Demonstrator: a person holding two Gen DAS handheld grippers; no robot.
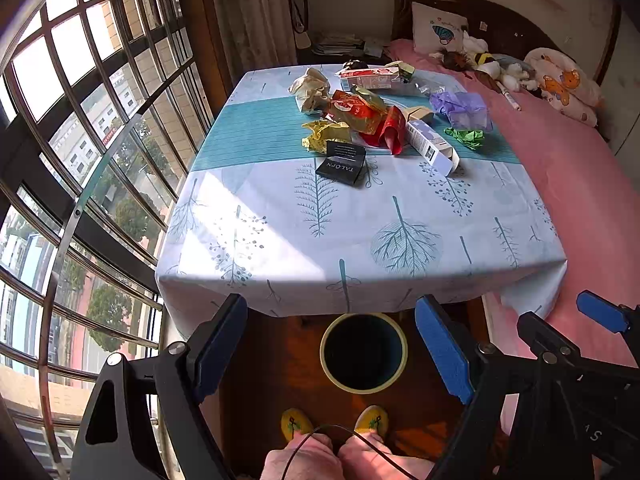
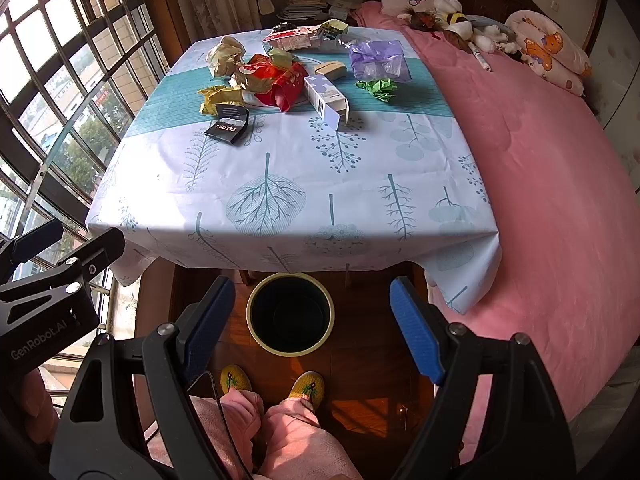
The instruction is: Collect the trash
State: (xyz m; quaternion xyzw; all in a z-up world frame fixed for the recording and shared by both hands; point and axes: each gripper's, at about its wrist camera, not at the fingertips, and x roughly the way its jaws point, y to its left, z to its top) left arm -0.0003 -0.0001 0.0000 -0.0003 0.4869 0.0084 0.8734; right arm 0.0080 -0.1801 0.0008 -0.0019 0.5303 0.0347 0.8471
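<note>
Several pieces of trash lie on the far half of the table [image 1: 280,240]: a black packet [image 1: 341,163] [image 2: 227,127], a white and purple box [image 1: 430,144] [image 2: 326,100], red wrappers [image 1: 360,114] [image 2: 276,80], a yellow wrapper [image 1: 324,134], green crumpled paper [image 1: 466,136] [image 2: 378,88], a purple bag [image 1: 462,108] [image 2: 378,58] and a beige paper ball [image 1: 310,88]. A dark bin with a yellow rim [image 1: 363,353] [image 2: 290,313] stands on the floor under the table's near edge. My left gripper [image 1: 332,348] and right gripper [image 2: 312,320] are open and empty, held above the bin.
A bed with a pink sheet [image 2: 540,184] runs along the table's right side, with pillows and soft toys at its head. A large barred window [image 1: 80,160] is on the left. My feet in yellow slippers [image 2: 272,384] stand by the bin.
</note>
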